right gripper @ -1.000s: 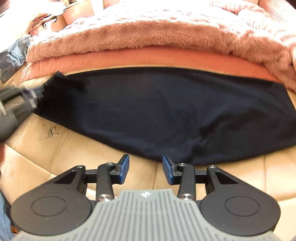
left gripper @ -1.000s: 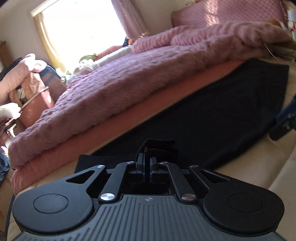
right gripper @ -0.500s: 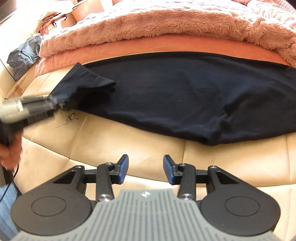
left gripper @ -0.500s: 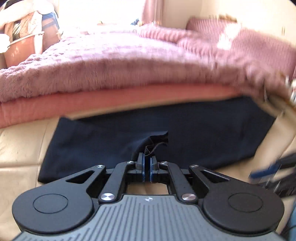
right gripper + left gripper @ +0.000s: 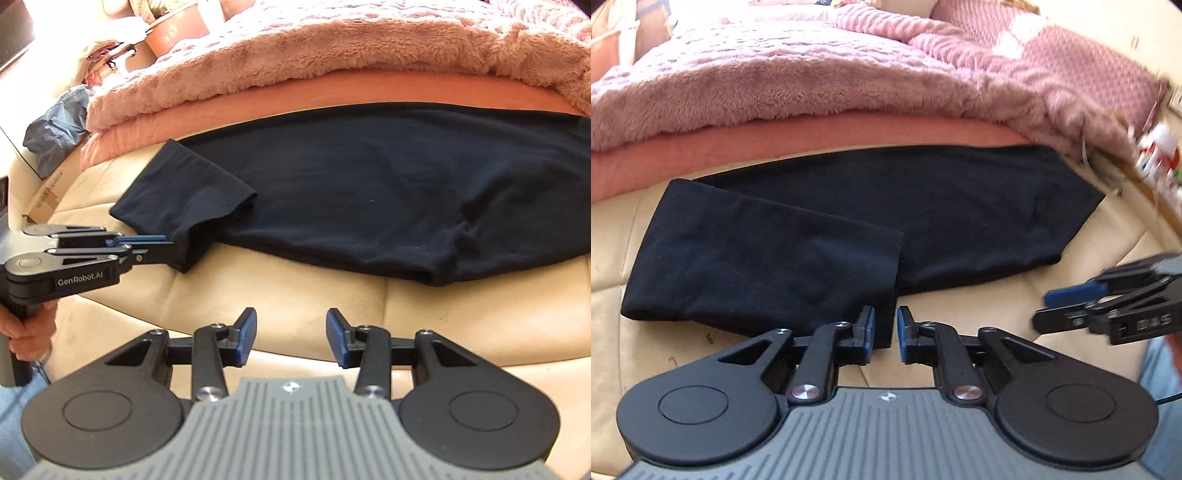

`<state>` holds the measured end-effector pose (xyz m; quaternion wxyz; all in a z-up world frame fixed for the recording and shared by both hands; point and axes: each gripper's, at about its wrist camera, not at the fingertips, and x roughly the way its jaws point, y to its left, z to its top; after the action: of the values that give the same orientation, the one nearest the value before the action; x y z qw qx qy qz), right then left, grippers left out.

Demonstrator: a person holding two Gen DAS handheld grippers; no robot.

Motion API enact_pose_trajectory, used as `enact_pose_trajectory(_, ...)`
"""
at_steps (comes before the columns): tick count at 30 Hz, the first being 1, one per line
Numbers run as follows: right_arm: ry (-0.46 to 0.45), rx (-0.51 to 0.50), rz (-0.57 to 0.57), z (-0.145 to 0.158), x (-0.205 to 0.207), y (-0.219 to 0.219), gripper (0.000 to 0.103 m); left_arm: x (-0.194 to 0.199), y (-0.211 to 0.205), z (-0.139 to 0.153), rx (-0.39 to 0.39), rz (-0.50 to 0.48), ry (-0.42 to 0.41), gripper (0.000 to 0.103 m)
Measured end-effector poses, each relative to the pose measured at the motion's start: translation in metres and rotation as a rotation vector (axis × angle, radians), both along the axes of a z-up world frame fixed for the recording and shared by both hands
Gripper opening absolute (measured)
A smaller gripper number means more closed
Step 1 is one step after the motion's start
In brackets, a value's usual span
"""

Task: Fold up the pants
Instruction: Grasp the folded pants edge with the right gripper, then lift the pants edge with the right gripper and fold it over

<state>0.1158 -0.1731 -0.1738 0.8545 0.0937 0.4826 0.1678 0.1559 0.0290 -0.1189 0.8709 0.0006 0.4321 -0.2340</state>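
The black pants are lying on the cream cushion, near the pink blanket, with the left leg end folded over. The left gripper jaws have just been opening, a cloth corner lying loose between them. The right gripper is hovering with jaws half open, holding nothing.

Bare cream cushion lies open along the near edge of the black pants, room to pass there. Behind them the pink blanket banks up, closing off the far side.
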Motion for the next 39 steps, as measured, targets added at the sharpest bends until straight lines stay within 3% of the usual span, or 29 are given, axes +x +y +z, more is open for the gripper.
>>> enact_pose_trajectory(3,0.008,0.095,-0.033,0.0,0.008,0.003,0.037,0.002,0.009,0.006,-0.07,0.047,-0.003,0.02)
enact_pose_trajectory(7,0.038,0.27,-0.105,-0.005,0.023,0.006,0.034,0.024,0.014,0.0,-0.034,0.164,0.017,0.02)
enact_pose_trajectory(12,0.1,0.461,-0.208,-0.018,0.055,0.015,0.035,0.043,0.01,-0.017,-0.027,0.158,0.063,0.02)
enact_pose_trajectory(17,0.18,0.551,-0.265,-0.038,0.082,0.026,0.036,0.041,0.013,-0.031,0.024,0.135,0.101,0.018)
enact_pose_trajectory(24,0.246,0.597,-0.315,-0.062,0.101,0.03,0.034,0.034,0.022,-0.037,-0.002,0.126,0.113,0.017)
enact_pose_trajectory(30,0.249,0.635,-0.292,-0.07,0.105,0.039,0.031,0.032,0.027,-0.038,-0.026,0.137,0.117,0.017)
enact_pose_trajectory(35,0.252,0.608,-0.297,-0.073,0.106,0.038,0.005,0.031,0.028,-0.036,-0.047,0.168,0.112,0.017)
enact_pose_trajectory(39,0.19,0.517,-0.239,-0.048,0.108,0.049,0.0,0.019,0.035,-0.023,-0.072,0.217,0.062,0.017)
